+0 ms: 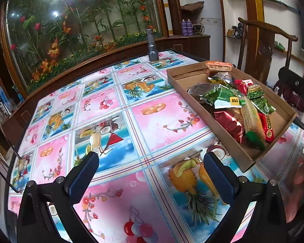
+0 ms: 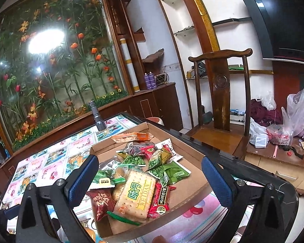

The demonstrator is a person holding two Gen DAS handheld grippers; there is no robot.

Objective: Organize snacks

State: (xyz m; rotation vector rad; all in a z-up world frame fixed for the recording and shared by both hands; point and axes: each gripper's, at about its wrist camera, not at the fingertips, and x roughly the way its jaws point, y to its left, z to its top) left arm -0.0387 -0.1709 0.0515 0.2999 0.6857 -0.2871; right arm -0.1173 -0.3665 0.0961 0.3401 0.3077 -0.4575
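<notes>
A shallow cardboard tray holds several snack packets at the table's right side. Among them are a yellow cracker pack, green pea packets, a red foil packet and an orange packet. My left gripper is open and empty above the tablecloth, left of the tray. My right gripper is open and empty, hovering over the tray's near end.
A grey flashlight stands upright at the table's far edge. The table has a colourful patterned cloth. A wooden chair stands to the right, beyond the tray. Plastic bags lie on a low surface at far right.
</notes>
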